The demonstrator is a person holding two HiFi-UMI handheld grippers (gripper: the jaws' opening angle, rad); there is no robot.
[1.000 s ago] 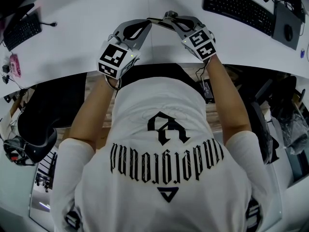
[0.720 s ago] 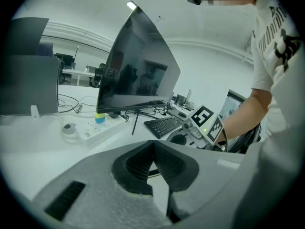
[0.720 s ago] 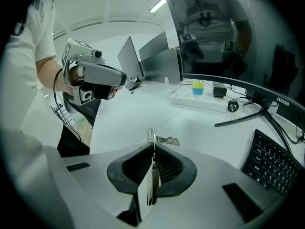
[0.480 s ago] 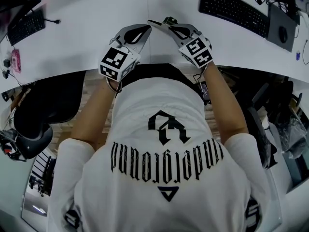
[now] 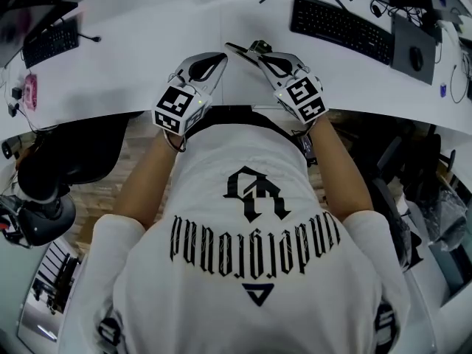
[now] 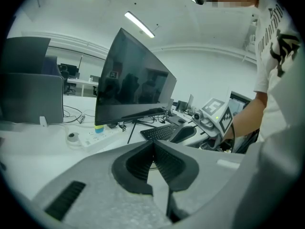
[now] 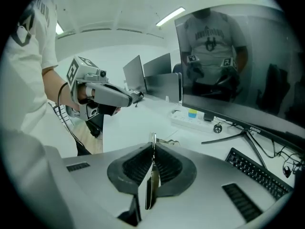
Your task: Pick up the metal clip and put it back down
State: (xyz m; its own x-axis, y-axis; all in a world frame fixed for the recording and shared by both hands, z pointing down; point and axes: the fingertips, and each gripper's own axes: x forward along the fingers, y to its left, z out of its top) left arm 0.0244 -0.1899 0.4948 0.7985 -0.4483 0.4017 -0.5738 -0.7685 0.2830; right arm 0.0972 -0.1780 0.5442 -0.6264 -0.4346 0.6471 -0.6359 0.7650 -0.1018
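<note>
Metal clip up in my right claw

My right claw (image 7: 153, 149) has just been closing and is clamped on the metal clip (image 7: 151, 180), held edge-on over the bench (image 5: 133, 72), left of the black keyboard (image 5: 341, 28). My left claw (image 6: 153, 144) has its 2 jaws together on nothing, further left of that keyboard.

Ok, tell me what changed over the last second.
The right gripper has just closed its jaws on the metal clip and lifted it off the desk. The left gripper rose alongside, shut and empty. The keyboard stayed put.
</note>
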